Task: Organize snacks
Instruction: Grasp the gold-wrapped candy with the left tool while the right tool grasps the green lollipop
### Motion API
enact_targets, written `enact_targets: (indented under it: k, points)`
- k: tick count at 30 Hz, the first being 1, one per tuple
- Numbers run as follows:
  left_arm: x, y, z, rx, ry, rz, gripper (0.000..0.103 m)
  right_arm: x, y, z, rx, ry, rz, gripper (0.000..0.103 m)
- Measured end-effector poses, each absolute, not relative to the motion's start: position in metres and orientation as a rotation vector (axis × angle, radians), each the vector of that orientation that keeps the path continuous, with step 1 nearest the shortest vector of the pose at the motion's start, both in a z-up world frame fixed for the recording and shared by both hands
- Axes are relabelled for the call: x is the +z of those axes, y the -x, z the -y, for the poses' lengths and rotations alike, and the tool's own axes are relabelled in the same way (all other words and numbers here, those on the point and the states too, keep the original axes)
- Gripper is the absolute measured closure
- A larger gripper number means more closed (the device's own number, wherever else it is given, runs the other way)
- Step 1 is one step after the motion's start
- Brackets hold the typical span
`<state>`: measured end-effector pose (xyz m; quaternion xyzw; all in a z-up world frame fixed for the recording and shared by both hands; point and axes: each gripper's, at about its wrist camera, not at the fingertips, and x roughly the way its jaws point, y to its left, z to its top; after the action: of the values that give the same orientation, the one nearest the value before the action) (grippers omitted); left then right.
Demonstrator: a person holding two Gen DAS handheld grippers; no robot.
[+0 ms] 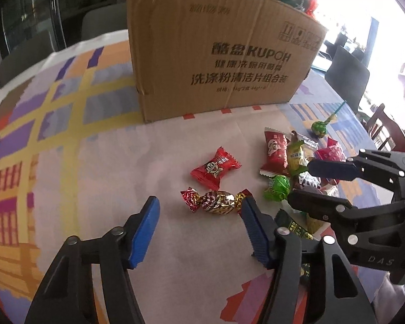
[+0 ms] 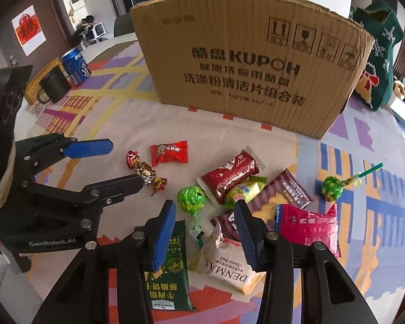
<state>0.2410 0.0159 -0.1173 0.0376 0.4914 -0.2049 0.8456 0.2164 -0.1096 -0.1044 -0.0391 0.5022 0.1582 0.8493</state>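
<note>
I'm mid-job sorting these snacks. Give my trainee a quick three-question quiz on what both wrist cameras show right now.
1. True or false: the left gripper is shut on the gold-foil twist candy.
2. How many green-wrapped lollipops lie on the tablecloth?
3. Which stands beside the black mug: (a) a blue soda can, (b) a bottle, (c) a bowl?

Key:
1. False: the candy lies between open gripper fingers.
2. Two.
3. (a)
</note>
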Motion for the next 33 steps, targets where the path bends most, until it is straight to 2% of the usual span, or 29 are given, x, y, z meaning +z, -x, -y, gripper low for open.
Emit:
enact_targets:
  k: [3, 7, 15, 19, 24, 33]
  points:
    - [-0.122, -0.245, -0.015, -0.439, -0.050, -1.051, 0.044, -0.108, -0.219, 0.109, 0.330, 0.077, -1.068, 0.057]
    - [-0.128, -0.250, -0.015, -0.434, -0.015, -1.069, 0.053, -0.113, -0.222, 0.107, 0.347, 0.056, -1.085, 0.060]
    - [-0.129, -0.254, -0.015, -0.420, 0.033, -1.067, 0.062, -0.122, -0.230, 0.102, 0.363, 0.026, -1.107, 0.066]
    - [-0.130, -0.251, -0.014, -0.433, 0.031, -1.076, 0.072, -0.124, -0.234, 0.100, 0.368, 0.013, -1.110, 0.070]
    - [-0.130, -0.247, -0.013, -0.432, 0.038, -1.077, 0.074, -0.128, -0.236, 0.100, 0.378, -0.007, -1.122, 0.077]
    - [-0.116, -0.235, -0.017, -0.389, 0.044, -1.045, 0.074, -0.122, -0.231, 0.103, 0.379, -0.023, -1.099, 0.077]
